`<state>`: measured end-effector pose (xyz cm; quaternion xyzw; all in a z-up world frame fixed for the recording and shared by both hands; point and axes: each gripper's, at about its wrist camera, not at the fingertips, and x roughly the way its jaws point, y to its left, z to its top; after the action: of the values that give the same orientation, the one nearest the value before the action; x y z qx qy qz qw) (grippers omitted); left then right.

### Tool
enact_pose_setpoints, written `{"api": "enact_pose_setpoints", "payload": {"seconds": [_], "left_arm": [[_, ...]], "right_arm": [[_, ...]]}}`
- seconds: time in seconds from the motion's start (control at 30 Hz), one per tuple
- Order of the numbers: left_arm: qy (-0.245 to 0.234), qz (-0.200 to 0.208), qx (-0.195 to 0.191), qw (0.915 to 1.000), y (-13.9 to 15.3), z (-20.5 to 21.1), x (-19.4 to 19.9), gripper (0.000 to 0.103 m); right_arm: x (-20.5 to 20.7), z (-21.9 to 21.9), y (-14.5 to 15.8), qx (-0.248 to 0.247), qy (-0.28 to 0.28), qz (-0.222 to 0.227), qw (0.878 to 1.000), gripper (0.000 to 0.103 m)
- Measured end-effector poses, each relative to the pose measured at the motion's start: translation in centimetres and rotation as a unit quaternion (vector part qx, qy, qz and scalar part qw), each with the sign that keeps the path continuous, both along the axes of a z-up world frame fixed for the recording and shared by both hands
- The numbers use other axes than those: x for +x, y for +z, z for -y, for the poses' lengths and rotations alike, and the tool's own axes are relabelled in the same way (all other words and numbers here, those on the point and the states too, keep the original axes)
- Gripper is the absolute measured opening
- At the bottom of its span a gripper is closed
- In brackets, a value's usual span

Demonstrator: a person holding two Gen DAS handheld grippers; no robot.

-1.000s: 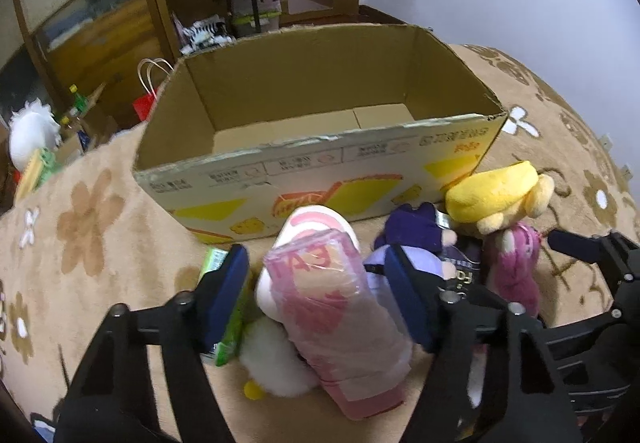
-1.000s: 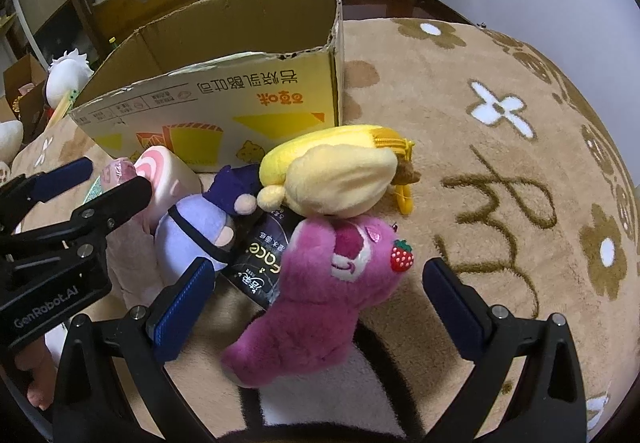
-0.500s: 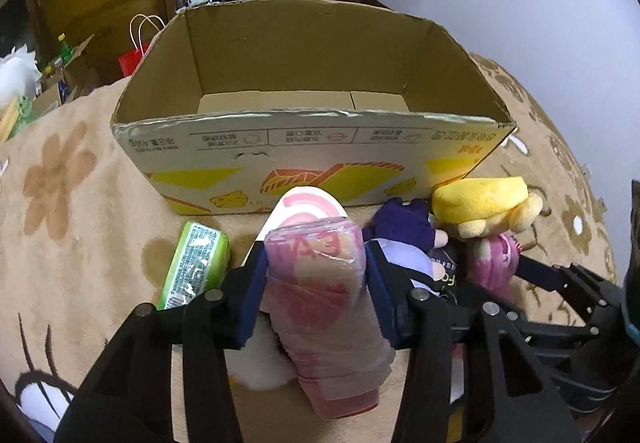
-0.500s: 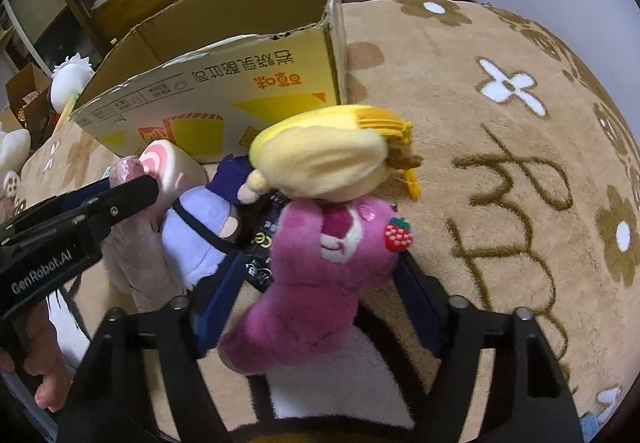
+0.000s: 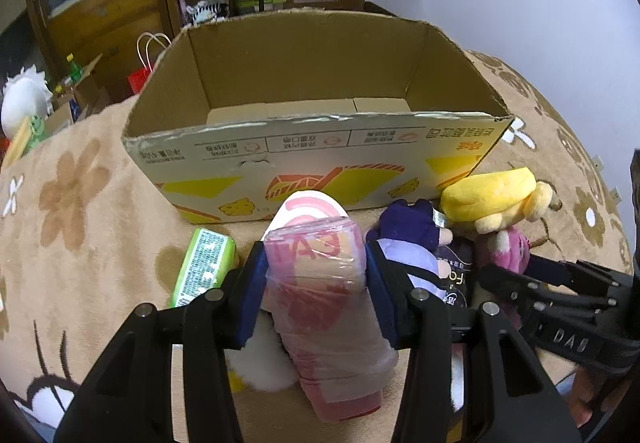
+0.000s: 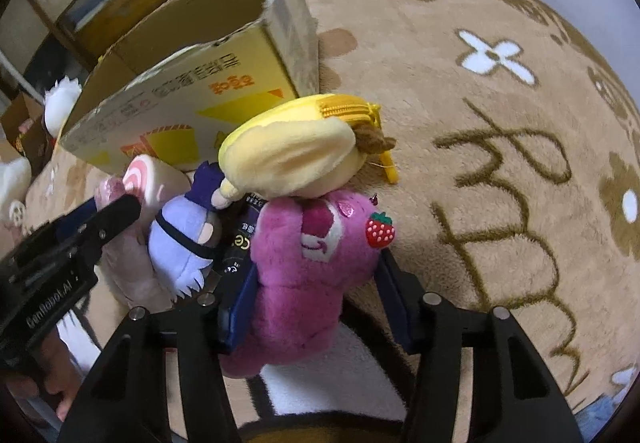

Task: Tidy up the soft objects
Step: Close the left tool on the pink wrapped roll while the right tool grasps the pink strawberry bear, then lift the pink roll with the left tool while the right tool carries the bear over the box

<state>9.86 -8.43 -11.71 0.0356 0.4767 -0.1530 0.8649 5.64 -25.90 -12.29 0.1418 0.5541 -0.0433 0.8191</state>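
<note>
Clamping a pink plastic-wrapped roll [image 5: 320, 291] between its blue pads, the left tool [image 5: 316, 283] sits nearest the camera, short of the cardboard box [image 5: 312, 147]. The right tool [image 6: 316, 291] is closed on a magenta plush bear [image 6: 308, 255], also on the near side of the box. A yellow plush pouch [image 6: 292, 159] rests on the bear's head, close to the box's corner. A lilac plush [image 6: 180, 239] lies between the two grips, a green packet [image 5: 202, 267] left of the roll. The open box stands beyond them all on the flower-patterned blanket [image 6: 500, 163].
</note>
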Motion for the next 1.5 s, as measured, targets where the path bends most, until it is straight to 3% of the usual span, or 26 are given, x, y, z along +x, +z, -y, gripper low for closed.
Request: {"api": "enact_pose_setpoints", "payload": {"seconds": [0.33,0.97,1.2,1.5], "left_arm": [[-0.008,0.036,0.023,0.9991,1.2,0.4,-1.2,0.046],[0.017,0.115,0.031,0.9928,4.7,-0.6,-4.0,0.045],[0.029,0.129,0.036,0.9905,5.2,-1.1,-4.4,0.045],[0.044,0.149,0.037,0.9871,6.3,-1.9,-5.0,0.044]], "right_arm": [[0.1,0.0,0.1,-0.004,0.004,0.002,1.000,0.057],[-3.0,-0.2,3.7,-0.004,-0.008,0.044,0.999,0.057],[-3.8,0.3,5.4,0.010,-0.015,0.082,0.997,0.056],[-4.5,-0.9,8.6,-0.017,0.011,0.162,0.987,0.056]]}}
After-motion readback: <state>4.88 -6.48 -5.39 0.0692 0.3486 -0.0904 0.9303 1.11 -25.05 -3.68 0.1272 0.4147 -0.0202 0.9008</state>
